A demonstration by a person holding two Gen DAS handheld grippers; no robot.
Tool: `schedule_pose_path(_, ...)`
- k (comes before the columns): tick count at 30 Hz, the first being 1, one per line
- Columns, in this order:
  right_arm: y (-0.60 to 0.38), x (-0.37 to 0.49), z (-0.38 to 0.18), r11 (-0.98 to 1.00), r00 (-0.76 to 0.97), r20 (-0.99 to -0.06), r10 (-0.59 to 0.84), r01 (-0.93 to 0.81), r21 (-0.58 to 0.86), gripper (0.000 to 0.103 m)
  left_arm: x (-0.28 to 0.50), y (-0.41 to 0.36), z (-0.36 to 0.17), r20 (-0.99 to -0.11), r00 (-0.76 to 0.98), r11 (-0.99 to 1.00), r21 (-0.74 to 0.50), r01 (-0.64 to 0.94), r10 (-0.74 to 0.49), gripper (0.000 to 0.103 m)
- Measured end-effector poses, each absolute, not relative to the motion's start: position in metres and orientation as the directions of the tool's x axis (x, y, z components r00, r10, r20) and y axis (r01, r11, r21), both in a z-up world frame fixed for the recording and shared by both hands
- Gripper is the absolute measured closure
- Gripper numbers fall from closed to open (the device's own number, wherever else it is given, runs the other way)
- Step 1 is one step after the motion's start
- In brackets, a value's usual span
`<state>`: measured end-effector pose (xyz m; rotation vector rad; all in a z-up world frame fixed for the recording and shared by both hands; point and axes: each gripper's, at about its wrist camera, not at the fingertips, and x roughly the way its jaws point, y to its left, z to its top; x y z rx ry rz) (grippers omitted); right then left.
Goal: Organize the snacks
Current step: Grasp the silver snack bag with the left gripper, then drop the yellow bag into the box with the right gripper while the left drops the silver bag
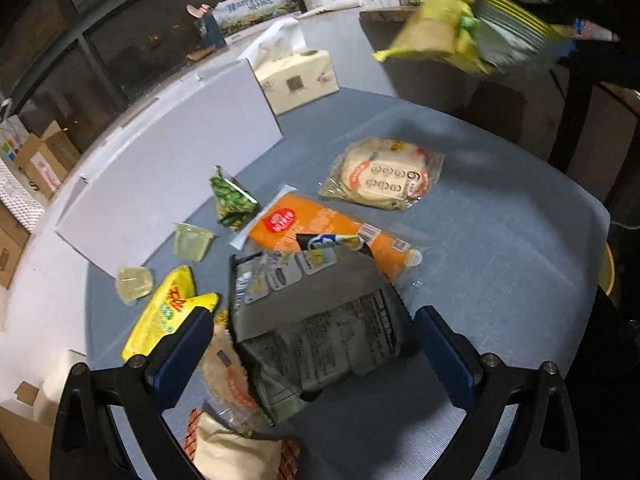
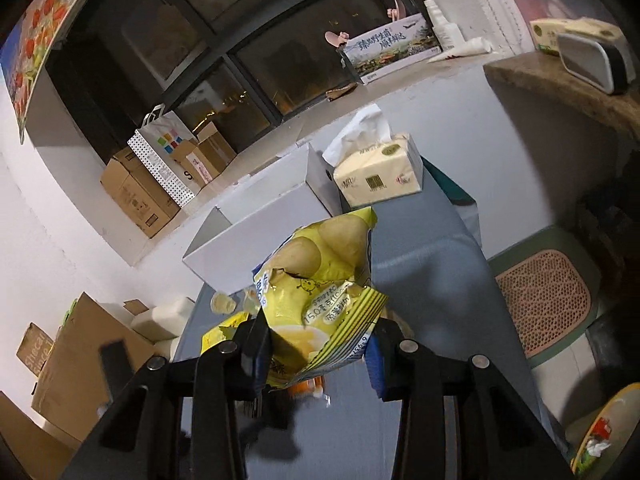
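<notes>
My left gripper (image 1: 312, 344) is open above the blue-grey table (image 1: 500, 280), its jaws on either side of a grey snack bag (image 1: 316, 320) lying face down. My right gripper (image 2: 316, 352) is shut on a yellow chip bag (image 2: 320, 296) and holds it in the air; the bag also shows at the top right of the left wrist view (image 1: 472, 28). On the table lie an orange packet (image 1: 320, 232), a round flatbread pack (image 1: 384, 174), a green triangular snack (image 1: 232, 200), a yellow packet (image 1: 168, 312) and two jelly cups (image 1: 192, 242).
An open white box (image 2: 256, 240) stands at the table's far left edge, with a tissue box (image 2: 376, 176) behind it. Cardboard boxes (image 2: 136, 196) sit on the floor by the window. A stool with a pink mesh seat (image 2: 544, 300) stands right of the table.
</notes>
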<state>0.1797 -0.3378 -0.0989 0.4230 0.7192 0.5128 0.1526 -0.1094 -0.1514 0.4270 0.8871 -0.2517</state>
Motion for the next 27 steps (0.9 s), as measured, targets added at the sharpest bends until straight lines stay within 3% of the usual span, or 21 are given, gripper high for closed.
schedule_pose_path(6, -0.34, 0.172, -0.114, 0.783, 0.613, -0.52, 0.594, -0.293, 0.549, 0.06, 0.145, -0.087, -0.138, -0.781, 0.602, 0.919, 0.101, 0.382, -0.164, 0.032)
schedule_pose_path(16, -0.31, 0.176, -0.101, 0.773, 0.605, -0.498, 0.621, -0.366, 0.519, 0.06, 0.13, -0.015, -0.069, -0.597, 0.684, 0.907, -0.233, 0.351, -0.419, 0.034)
schedule_pose_path(27, -0.241, 0.244, -0.045, 0.789, 0.623, -0.488, 0.611, -0.432, 0.436, 0.06, 0.2, 0.05, -0.021, -0.465, 0.785, 0.9, -0.345, 0.266, -0.409, 0.034)
